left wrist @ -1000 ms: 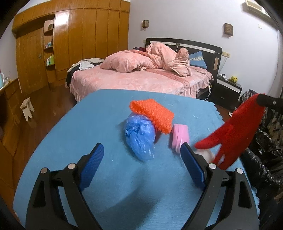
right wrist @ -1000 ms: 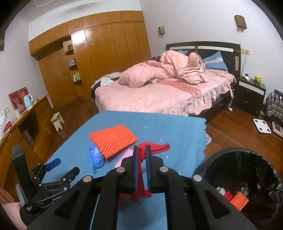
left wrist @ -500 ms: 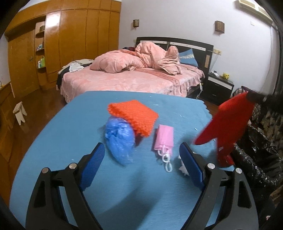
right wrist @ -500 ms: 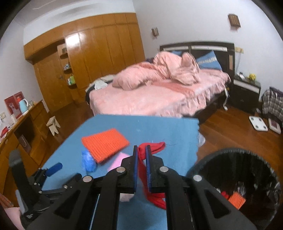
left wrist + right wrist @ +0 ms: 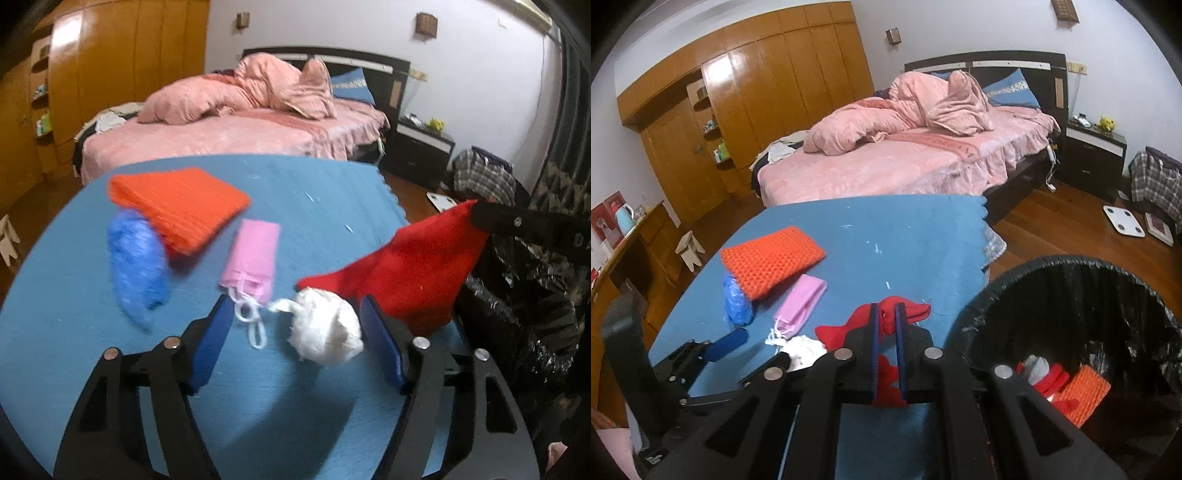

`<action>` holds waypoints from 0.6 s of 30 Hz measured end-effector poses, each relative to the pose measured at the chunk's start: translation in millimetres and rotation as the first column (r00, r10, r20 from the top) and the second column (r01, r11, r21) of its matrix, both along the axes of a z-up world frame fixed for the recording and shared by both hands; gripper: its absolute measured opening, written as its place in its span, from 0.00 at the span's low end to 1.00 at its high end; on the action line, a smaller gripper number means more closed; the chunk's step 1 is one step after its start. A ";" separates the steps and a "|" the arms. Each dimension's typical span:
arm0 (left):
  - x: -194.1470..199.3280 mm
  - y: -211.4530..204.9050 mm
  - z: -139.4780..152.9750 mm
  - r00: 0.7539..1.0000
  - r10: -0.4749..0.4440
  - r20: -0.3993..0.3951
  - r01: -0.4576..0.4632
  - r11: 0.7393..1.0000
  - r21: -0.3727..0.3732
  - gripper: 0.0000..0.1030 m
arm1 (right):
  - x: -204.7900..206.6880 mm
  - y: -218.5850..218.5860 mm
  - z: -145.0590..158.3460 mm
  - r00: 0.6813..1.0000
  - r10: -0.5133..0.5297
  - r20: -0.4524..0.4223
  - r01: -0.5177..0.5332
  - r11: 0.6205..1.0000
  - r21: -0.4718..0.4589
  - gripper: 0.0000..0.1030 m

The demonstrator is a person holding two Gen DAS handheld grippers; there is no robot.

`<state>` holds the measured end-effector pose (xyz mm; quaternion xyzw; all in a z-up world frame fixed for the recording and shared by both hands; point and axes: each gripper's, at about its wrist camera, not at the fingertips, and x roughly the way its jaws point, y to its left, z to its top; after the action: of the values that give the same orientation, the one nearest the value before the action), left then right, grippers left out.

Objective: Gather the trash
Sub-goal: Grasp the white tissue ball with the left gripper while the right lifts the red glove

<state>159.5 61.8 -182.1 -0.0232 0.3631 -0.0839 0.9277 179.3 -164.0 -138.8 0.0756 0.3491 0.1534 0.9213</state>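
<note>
My right gripper point(image 5: 885, 325) is shut on a red glove point(image 5: 886, 365), which hangs above the blue table's right edge point(image 5: 413, 266), beside the black bin point(image 5: 1071, 266). My left gripper point(image 5: 295, 325) is open, its blue pads on either side of a white crumpled tissue ball point(image 5: 325, 332), not touching it. On the blue table point(image 5: 314, 192) lie a pink face mask point(image 5: 255, 258), a blue plastic wad point(image 5: 136, 258) and an orange knitted cloth point(image 5: 181, 210). The mask point(image 5: 801, 302) and the orange cloth point(image 5: 772, 258) also show in the right wrist view.
The black-lined bin holds a red item point(image 5: 1049, 380), an orange knit piece point(image 5: 1082, 395) and white paper. A pink bed point(image 5: 905, 158) stands beyond the table, a nightstand point(image 5: 1093, 155) to its right and wooden wardrobes point(image 5: 757, 110) on the left.
My left gripper has moved right and forward, so the white tissue ball now lies between its pads. My right gripper has carried the red glove right, closer to the bin.
</note>
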 end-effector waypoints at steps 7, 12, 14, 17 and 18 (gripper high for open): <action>11.8 -10.6 -19.6 0.995 -0.056 -0.088 0.053 0.998 -0.032 0.36 | 1.1 -7.9 -4.4 1.000 -0.005 -0.009 0.005 1.000 0.010 0.08; 8.6 -14.9 -17.5 0.995 -0.068 -0.076 0.065 0.997 -0.030 0.24 | 0.7 -5.3 -5.0 1.000 0.004 -0.011 -0.004 1.000 0.020 0.08; 4.7 -13.0 -8.5 0.998 -0.053 -0.046 0.051 0.998 -0.041 0.23 | -0.8 -2.5 -2.9 1.000 0.010 -0.009 -0.010 1.000 0.022 0.08; 1.2 -9.1 9.4 0.999 -0.041 -0.001 0.041 0.998 -0.041 0.23 | -2.9 -0.9 1.7 1.000 0.019 0.001 -0.019 1.000 0.024 0.08; 0.7 -8.9 14.1 0.999 -0.040 0.010 0.040 0.998 -0.040 0.23 | -3.9 0.0 4.3 1.000 0.022 0.008 -0.023 0.999 0.024 0.08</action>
<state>160.2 52.9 -168.0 -0.0342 0.3575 -0.1098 0.9268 175.5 -163.9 -134.5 0.0822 0.3447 0.1682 0.9199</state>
